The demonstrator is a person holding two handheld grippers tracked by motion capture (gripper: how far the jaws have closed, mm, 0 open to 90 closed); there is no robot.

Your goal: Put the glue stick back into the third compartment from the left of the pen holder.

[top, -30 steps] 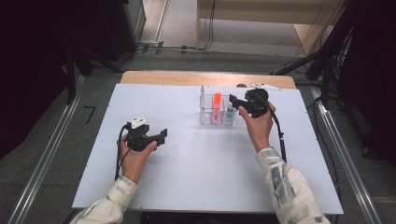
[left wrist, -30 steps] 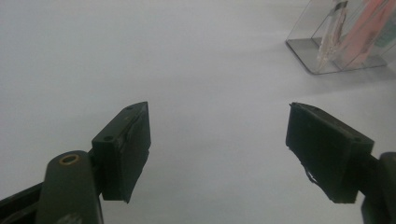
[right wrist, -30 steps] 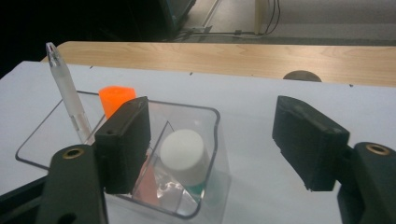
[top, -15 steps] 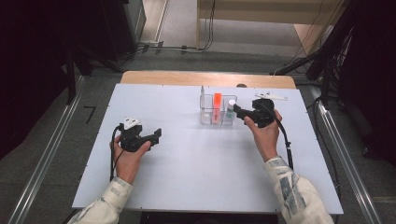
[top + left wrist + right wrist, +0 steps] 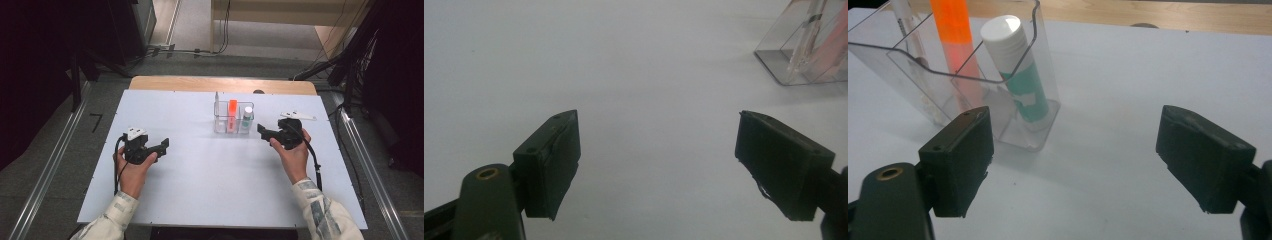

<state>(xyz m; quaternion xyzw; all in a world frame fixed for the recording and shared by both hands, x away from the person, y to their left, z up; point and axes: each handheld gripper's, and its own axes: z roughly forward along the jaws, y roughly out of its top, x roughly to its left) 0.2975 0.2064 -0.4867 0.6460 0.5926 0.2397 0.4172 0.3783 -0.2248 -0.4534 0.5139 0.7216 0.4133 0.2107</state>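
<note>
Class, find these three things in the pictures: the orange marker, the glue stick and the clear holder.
orange marker (image 5: 951, 22), right gripper view, on its bright upper barrel.
glue stick (image 5: 1004, 31), right gripper view, on its white cap.
clear holder (image 5: 220, 125), high view, on its left front wall.

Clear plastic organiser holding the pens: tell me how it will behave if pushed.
The clear plastic organiser looks thin-walled and light, so it would probably slide easily on the smooth white table. Its tall orange marker and white-capped glue stick lean loosely, so they may rattle or help tip it.
</note>
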